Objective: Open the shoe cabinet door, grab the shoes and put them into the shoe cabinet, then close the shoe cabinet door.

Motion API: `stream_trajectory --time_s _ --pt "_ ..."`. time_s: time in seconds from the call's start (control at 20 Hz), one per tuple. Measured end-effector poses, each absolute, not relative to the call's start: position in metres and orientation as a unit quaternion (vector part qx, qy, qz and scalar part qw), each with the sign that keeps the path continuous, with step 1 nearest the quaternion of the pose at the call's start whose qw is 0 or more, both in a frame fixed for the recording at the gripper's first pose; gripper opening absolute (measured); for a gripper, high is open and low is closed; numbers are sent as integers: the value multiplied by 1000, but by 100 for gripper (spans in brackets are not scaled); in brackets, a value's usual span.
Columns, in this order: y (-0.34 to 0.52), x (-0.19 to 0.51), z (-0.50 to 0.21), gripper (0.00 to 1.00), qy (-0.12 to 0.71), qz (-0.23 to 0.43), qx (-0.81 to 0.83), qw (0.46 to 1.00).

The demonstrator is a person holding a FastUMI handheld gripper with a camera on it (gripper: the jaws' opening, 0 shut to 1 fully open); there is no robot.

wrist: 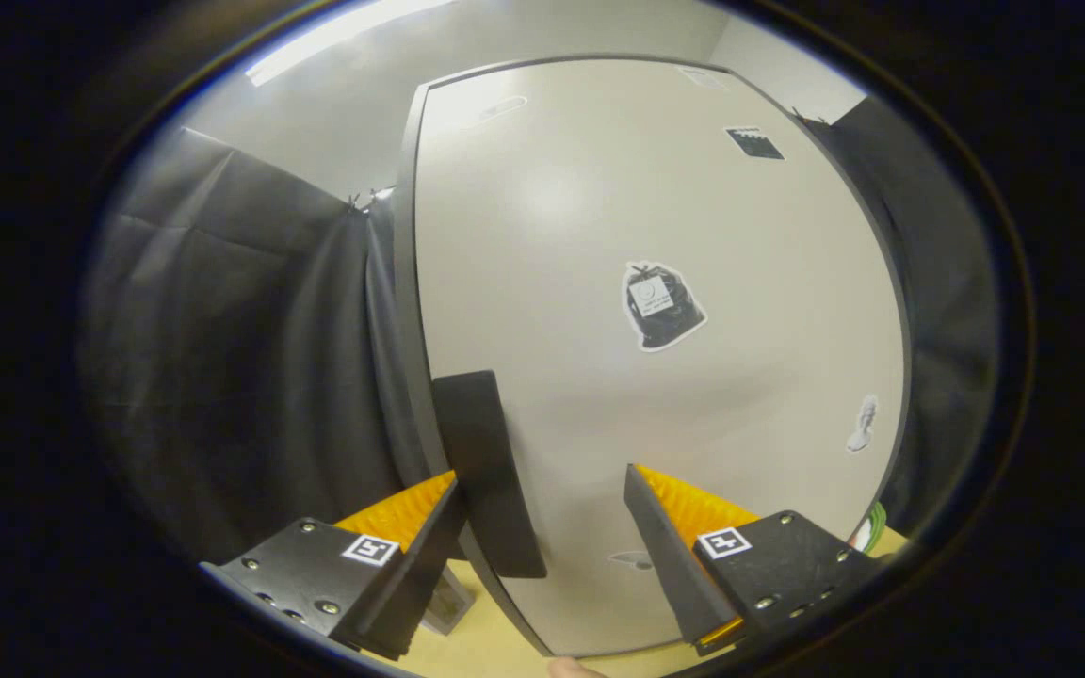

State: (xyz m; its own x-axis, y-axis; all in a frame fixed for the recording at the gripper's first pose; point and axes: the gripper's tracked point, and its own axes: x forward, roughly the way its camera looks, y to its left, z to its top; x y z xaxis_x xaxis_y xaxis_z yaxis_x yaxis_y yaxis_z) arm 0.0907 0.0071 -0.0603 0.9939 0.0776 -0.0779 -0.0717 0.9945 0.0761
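The tongs (542,513) stand spread, fingers parted and pressing on nothing. The dark handle (486,471) of the shoe cabinet door (655,235) sits just inside the left finger; the right finger is well clear of it. The door's pale face fills the space beyond them and looks shut, or nearly so. That fits either opening it or having just closed it. For a pull, both fingers would need to close squarely on the handle.
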Motion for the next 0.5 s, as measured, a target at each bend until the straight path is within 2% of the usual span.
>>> stream_trajectory --time_s 0.5 --pt "5 95 -59 99 25 32 19 999"
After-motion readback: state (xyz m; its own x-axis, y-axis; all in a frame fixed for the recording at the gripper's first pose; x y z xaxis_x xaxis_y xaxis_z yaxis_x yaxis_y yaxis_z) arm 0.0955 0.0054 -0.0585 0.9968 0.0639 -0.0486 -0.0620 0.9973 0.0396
